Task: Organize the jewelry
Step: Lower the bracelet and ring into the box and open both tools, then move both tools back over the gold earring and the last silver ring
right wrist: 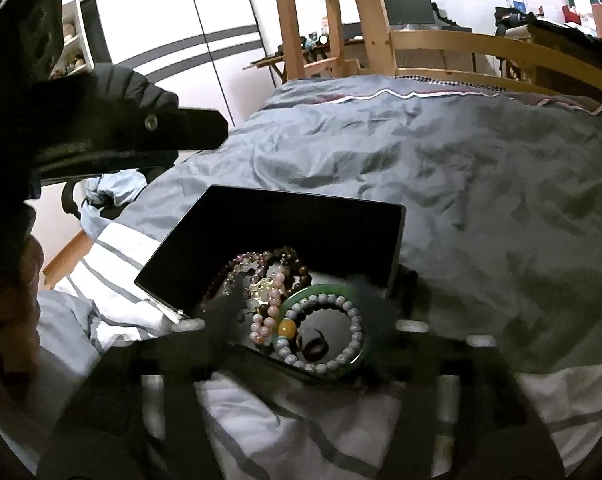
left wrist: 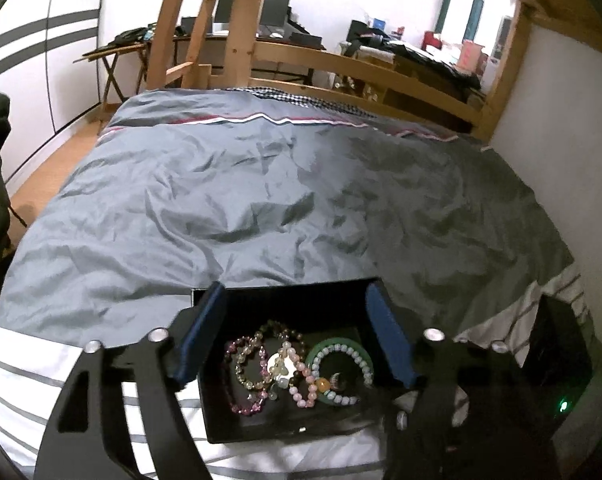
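Both tongs are spread wide and pinch nothing. Left tongs (left wrist: pixel 297 336) hang over a black box (left wrist: pixel 261 432) with one blue finger (left wrist: pixel 205 332) at each side wall, not pressing. Right tongs (right wrist: pixel 297 312) are blurred, their fingertips low over the same box (right wrist: pixel 261 216) and reaching in among the jewelry.

That box sits open on a bed, on the white striped end of a grey quilt (left wrist: pixel 261 184). Inside lies a tangle of bead bracelets (left wrist: pixel 261 368): pink, purple, brown and clear strands draped over one another. Beside them, to the right, a green bangle (right wrist: pixel 359 292) lies flat, with a pale blue bead bracelet (right wrist: pixel 353 316) and a small dark ring (right wrist: pixel 313 346) inside its circle.

Likely handling: the strands look light, limp and apt to snag each other, so one is best taken by a free loop at the edge of the heap. The bangle looks stiff, smooth and breakable, so it wants a pinch across its rim.

Box walls stand close around the heap, leaving little side room. Beyond the box the quilt is wide, soft and rumpled. A wall (left wrist: pixel 561 128) runs close along the bed's right edge; a wooden bed frame (left wrist: pixel 341 64) closes the far end.
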Motion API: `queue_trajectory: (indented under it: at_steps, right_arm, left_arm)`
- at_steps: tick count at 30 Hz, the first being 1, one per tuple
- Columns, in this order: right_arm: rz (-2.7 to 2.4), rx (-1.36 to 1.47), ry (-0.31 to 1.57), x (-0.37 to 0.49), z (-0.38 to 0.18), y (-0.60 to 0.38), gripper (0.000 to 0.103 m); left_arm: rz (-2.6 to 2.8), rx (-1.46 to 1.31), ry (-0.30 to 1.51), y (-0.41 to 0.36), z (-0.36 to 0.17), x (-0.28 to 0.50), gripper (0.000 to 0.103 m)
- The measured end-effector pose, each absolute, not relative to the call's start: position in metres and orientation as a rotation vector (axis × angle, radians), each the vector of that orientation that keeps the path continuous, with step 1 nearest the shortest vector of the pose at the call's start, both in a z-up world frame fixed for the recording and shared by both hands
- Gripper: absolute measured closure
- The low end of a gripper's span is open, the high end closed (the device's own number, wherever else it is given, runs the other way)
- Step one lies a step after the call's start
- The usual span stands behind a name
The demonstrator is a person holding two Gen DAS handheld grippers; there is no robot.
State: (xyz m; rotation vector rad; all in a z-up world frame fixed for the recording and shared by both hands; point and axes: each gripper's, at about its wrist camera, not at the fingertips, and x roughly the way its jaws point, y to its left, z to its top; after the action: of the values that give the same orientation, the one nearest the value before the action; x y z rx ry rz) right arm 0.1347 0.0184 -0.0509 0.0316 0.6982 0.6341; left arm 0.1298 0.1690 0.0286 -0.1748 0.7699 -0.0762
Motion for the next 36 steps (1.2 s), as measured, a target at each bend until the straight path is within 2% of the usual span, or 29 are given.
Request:
queue_trajectory:
  at_steps: [1,7,15,22,27,36]
  right_arm:
    - [0.635,0.031,0.685,0.132,-0.050,0.017,0.031]
    - [0.578,0.014,0.637,0.123,-0.032,-0.015,0.022]
    - [0.483,-0.115,0.647,0.099,0.007,-0.094,0.022]
    - [0.481,-0.188,0.721,0.067,0.000,-0.127,0.037]
    - [0.479,-0.239,0.821,0.060,-0.032,-0.124,0.051]
    - [0.454,-0.161,0.999,0.083,-0.086,-0.138,0.055]
  left_arm:
    - [-0.068,-0.180,0.770,0.170,0.028,0.131,0.024]
    - [-0.078,-0.142,0.788,0.159,0.024,0.132,0.018]
    - [-0.197,0.073,0.742,0.093,0.029,0.113,0.014]
    - [-0.358,0.177,0.749,0.020,0.015,0.101,0.014]
    - [-0.411,0.308,0.860,-0.024,-0.023,0.103,0.013]
    - [-0.458,0.294,1.063,-0.031,-0.073,0.134,0.014]
